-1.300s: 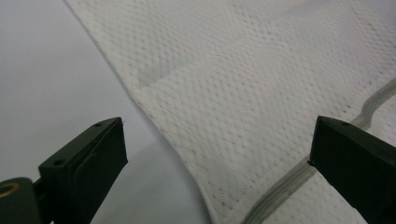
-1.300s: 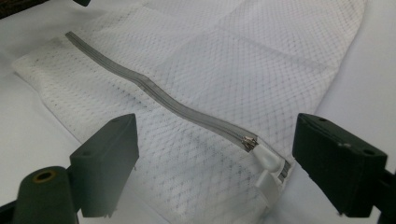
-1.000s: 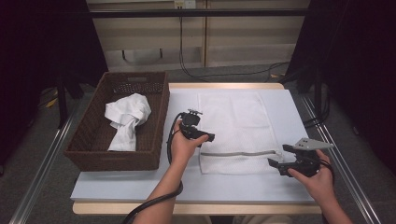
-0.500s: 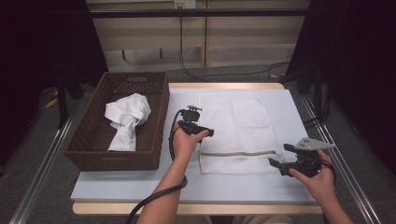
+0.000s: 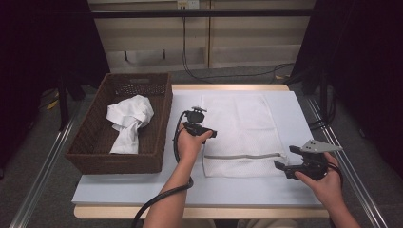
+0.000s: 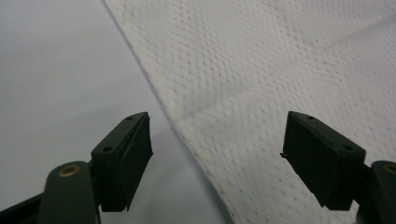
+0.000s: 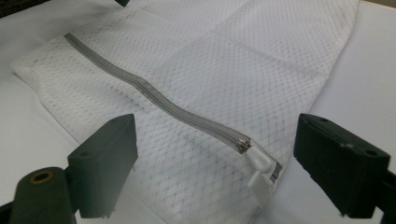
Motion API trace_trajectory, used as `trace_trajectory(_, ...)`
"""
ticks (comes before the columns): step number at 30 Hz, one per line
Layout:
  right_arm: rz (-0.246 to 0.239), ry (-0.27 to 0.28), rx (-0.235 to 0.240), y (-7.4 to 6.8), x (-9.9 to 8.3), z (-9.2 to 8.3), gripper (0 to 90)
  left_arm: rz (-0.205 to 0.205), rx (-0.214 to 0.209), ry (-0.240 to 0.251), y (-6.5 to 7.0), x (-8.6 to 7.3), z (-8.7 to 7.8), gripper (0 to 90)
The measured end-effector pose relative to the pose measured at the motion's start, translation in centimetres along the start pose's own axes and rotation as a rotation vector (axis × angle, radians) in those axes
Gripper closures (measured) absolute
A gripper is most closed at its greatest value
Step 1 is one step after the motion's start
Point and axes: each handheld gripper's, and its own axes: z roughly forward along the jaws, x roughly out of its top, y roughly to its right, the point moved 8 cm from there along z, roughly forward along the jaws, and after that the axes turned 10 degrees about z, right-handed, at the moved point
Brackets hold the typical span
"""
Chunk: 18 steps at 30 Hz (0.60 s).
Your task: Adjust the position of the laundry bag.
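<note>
At mesh bag (image 5: 242, 137) left edge, left gripper (image 6: 217, 154) open, jaws just been closing, straddling hem; may pinch table (image 5: 142, 190), miss fabric. Right gripper (image 7: 215, 168) open around zipper pull (image 7: 258, 164).

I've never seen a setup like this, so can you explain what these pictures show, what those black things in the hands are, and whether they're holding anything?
A person at a table holds a hand-operated two-jaw gripper in each hand. The high view looks down from above; the other two come from cameras riding on each gripper. On the table lie a white mesh laundry bag with a grey zipper, and a wicker basket containing a white cloth. The left gripper, its jaws just closing, straddles the bag's edge without pressing it. The right gripper is open near the zipper pull. Nothing is held.
</note>
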Motion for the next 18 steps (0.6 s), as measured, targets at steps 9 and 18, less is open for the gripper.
trace_trajectory(9,-0.018,-0.002,0.002,-0.2,0.0,0.0,13.5,0.009,0.029,-0.054,-0.6,-0.6,0.3,29.2)
trace_trajectory(18,-0.018,-0.007,-0.003,-0.2,0.0,0.0,13.6,-0.009,0.024,-0.100,-0.5,-1.2,0.4,47.4)
